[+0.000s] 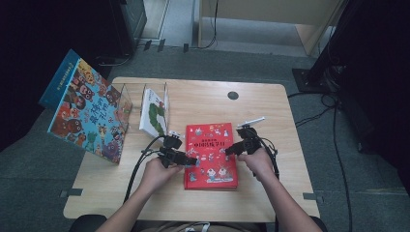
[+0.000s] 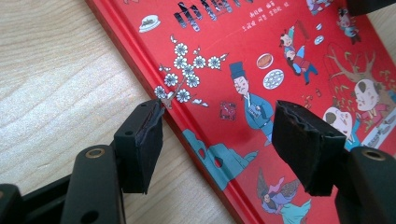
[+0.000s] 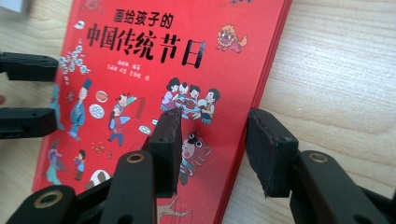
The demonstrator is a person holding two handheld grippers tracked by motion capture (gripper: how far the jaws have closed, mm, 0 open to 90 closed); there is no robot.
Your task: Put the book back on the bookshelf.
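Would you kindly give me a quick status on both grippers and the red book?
Left gripper open, fingers astride red book's left edge. Right gripper open, astride its right edge. Book flat on table, closed. Nothing in the way.

Recording room or lab
Suggested by grey carpet floor (image 1: 203, 63), trailing cables (image 1: 333, 116), a stand base (image 1: 309, 77) beside the wooden table (image 1: 203, 96).

Plenty of open wood on the table (image 1: 270, 104) right of the red book (image 1: 211, 155) and in front of it. To its left, the clear rack (image 1: 145, 104) with a white book (image 1: 154, 112) blocks things, plus a big leaning picture book (image 1: 87, 108) further left.
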